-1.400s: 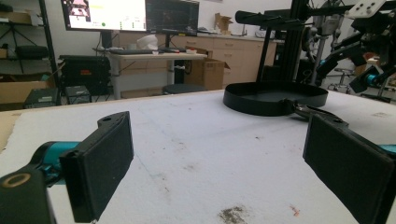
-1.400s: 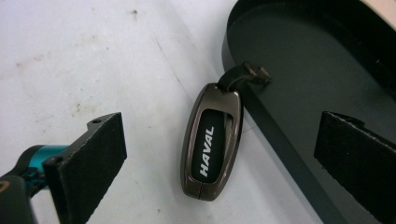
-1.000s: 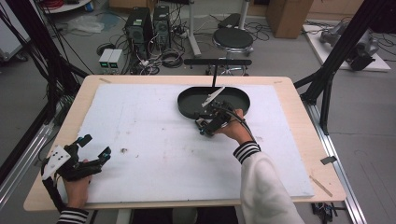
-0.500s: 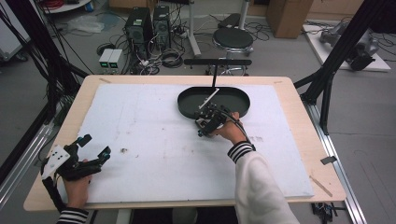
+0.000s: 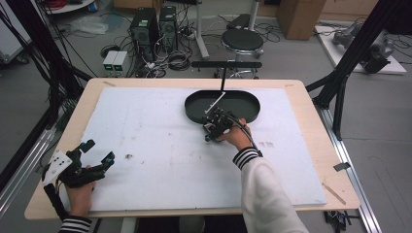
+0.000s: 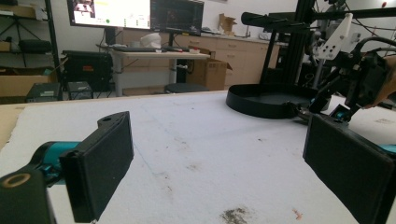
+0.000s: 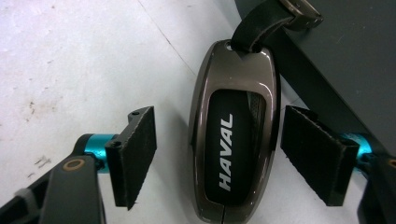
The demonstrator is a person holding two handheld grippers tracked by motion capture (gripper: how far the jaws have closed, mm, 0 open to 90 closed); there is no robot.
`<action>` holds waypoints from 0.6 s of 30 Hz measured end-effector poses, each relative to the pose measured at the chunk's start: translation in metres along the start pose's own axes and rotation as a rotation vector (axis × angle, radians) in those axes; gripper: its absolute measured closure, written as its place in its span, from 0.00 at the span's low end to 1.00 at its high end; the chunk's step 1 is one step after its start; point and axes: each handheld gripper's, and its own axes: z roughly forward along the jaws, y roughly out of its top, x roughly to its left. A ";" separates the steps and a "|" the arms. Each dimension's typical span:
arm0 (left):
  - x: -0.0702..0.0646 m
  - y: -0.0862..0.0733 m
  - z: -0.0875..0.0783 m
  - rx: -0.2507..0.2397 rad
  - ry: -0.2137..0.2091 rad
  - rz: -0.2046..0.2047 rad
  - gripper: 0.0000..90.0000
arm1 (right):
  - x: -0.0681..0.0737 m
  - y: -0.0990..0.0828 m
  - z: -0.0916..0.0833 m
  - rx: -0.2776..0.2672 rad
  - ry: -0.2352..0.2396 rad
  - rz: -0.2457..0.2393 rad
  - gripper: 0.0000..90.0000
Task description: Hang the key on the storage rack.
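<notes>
The right gripper (image 7: 215, 161) straddles a glossy brown-and-black car key fob (image 7: 233, 130) lying on the white foam mat (image 5: 155, 136), just beside the black oval tray (image 5: 194, 104). Its jaws have just been closing — pads not yet touching the fob. Next, I judge: finish the squeeze squarely, then lift. The left gripper (image 6: 219, 158) rests wide open.

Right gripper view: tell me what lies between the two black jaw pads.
A car key fob marked HAVAL lies on the white table cover between the right gripper's pads, which have just been closing; small gaps remain on both sides.
</notes>
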 end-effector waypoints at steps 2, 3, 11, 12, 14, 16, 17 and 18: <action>0.000 0.000 0.000 0.000 0.001 -0.001 0.10 | 0.000 0.000 0.002 0.009 -0.007 0.006 0.31; 0.000 0.000 0.000 0.000 0.001 -0.002 0.10 | 0.000 0.000 0.002 0.014 -0.008 0.012 0.31; 0.001 0.000 0.000 0.003 0.003 -0.006 0.10 | -0.003 0.002 0.006 0.003 -0.030 0.031 0.41; 0.001 0.000 0.000 0.002 0.004 -0.007 0.10 | -0.002 0.002 0.006 0.004 -0.030 0.038 0.42; 0.001 0.000 0.000 0.002 0.005 -0.010 0.10 | -0.002 0.002 0.006 0.004 -0.036 0.036 0.44; 0.001 0.000 0.000 0.002 0.006 -0.013 0.10 | -0.002 0.003 0.005 0.004 -0.035 0.052 0.53; 0.001 0.000 0.000 0.002 0.006 -0.012 0.10 | -0.002 0.003 0.005 0.005 -0.037 0.054 0.53; 0.001 0.000 0.000 0.002 0.006 -0.012 0.10 | -0.002 0.003 0.005 0.010 -0.040 0.048 0.53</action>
